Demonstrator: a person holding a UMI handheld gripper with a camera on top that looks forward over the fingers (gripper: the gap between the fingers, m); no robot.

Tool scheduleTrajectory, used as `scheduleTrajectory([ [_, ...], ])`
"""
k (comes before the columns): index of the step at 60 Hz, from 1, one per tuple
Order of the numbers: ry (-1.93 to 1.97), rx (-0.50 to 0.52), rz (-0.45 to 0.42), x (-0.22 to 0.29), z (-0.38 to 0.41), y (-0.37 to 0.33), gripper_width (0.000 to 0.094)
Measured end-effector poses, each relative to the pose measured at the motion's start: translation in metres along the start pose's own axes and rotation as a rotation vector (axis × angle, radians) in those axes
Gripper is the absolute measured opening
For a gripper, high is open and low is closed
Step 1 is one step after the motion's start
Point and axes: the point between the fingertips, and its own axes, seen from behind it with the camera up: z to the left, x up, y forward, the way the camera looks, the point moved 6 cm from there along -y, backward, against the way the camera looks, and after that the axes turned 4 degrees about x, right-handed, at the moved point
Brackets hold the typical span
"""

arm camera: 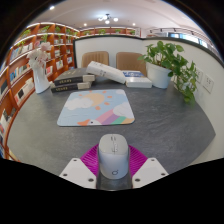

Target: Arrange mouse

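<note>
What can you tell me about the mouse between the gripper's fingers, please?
The mouse is a pale grey-white computer mouse with a smooth, plastic-looking shell, a centre seam and a small scroll wheel on top. No cable is visible. It sits level, pointing away from the camera, between the fingers of the gripper, whose magenta pads press against both its flanks. It is over the grey table, short of the pastel mouse mat; whether its underside touches the table cannot be seen.
</note>
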Motion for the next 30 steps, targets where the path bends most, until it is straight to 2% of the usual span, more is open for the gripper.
scheduleTrajectory([
  [6,0.017,-0.001,0.043,0.004,-0.001,-0.011,0.0357],
  [10,0.014,-0.03,0.016,0.025,-0.01,-0.03,0.0358],
  [16,0.015,-0.046,-0.063,0.077,-0.023,-0.06,0.0357],
  [30,-0.045,-0.086,-0.301,0.239,-0.035,-0.115,0.0357],
])
